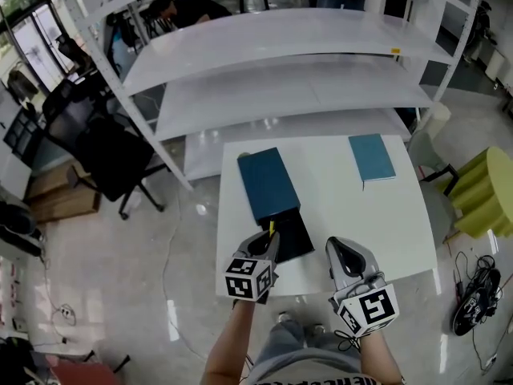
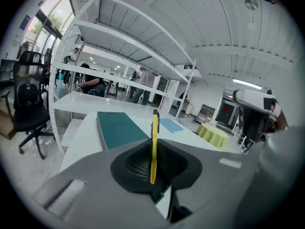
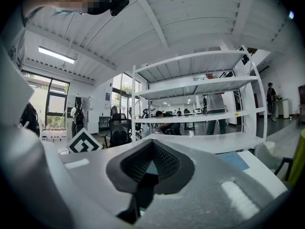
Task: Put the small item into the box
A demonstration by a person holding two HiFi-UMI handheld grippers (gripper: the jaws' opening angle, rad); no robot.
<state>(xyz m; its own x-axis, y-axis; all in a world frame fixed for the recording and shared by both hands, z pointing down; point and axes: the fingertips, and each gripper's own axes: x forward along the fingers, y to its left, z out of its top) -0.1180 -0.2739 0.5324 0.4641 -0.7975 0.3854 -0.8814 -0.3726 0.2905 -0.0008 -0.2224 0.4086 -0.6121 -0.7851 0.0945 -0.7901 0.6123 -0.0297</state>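
Observation:
A teal box (image 1: 268, 183) lies on the white table (image 1: 377, 223), and its black inner tray (image 1: 292, 236) is slid out toward me. My left gripper (image 1: 268, 245) hovers at the tray's near left corner. It is shut on a thin yellow item with a black tip (image 2: 154, 132), which stands upright between the jaws. In the left gripper view (image 2: 153, 162) the teal box (image 2: 119, 128) lies ahead. To the right of the tray, near the table's front edge, my right gripper (image 1: 337, 253) is shut and holds nothing. The right gripper view (image 3: 151, 163) shows nothing between the jaws.
A flat teal lid (image 1: 372, 157) lies at the table's far right. White shelving (image 1: 280, 62) stands behind the table. To the left is a black office chair (image 1: 104, 151). On the floor at the right are a yellow-green stool (image 1: 485, 191) and cables (image 1: 473, 295).

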